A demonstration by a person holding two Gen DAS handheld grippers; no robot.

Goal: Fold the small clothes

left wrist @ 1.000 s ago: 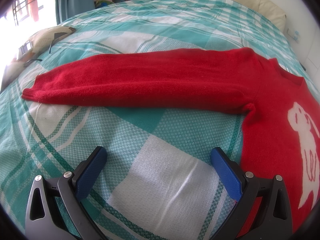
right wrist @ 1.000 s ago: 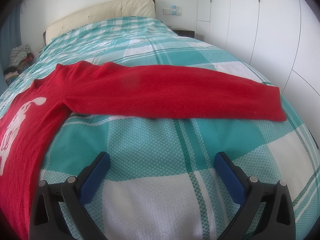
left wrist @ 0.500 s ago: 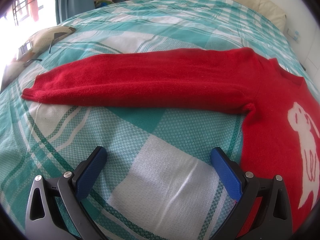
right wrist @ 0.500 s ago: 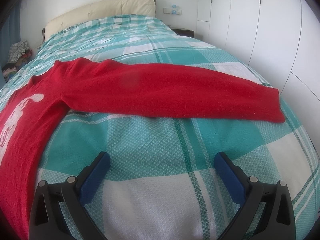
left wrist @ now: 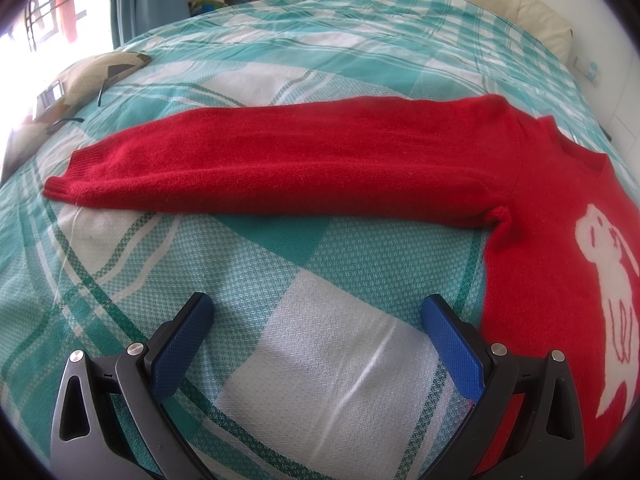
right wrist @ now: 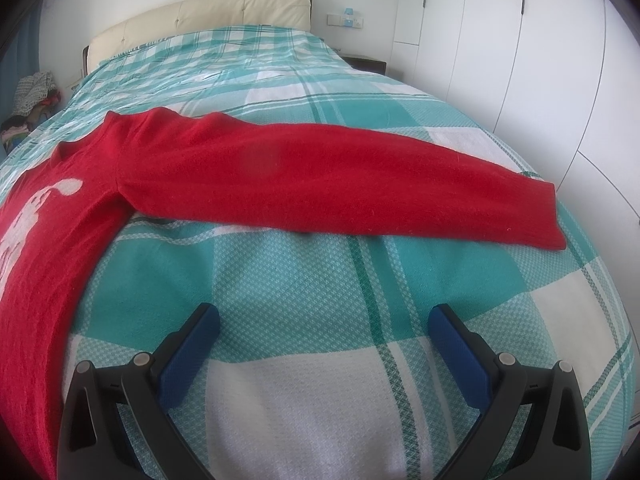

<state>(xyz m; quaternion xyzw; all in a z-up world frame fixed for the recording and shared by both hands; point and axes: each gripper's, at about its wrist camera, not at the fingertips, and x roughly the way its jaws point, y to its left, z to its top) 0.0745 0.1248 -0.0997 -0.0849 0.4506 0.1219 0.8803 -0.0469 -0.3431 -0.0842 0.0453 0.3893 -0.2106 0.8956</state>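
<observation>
- since the red sweater (left wrist: 540, 248) lies flat and unfolded on the plaid bedspread (left wrist: 320, 280), sleeves out to both sides, folding looks not yet begun.
- left gripper (left wrist: 316, 316) and right gripper (right wrist: 324, 324) both hover spread wide, holding nothing.
- next (my guess): pinch a cuff, carry it inward.
- count: one sweater, two sleeves, two grippers.

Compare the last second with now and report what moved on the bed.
Only the right gripper moved: its view swung slightly right, so the red sweater sits a little further left in frame. Nothing was grasped or released. The left gripper held position, both stay open, and the sweater stays flat on the bedspread.
</observation>
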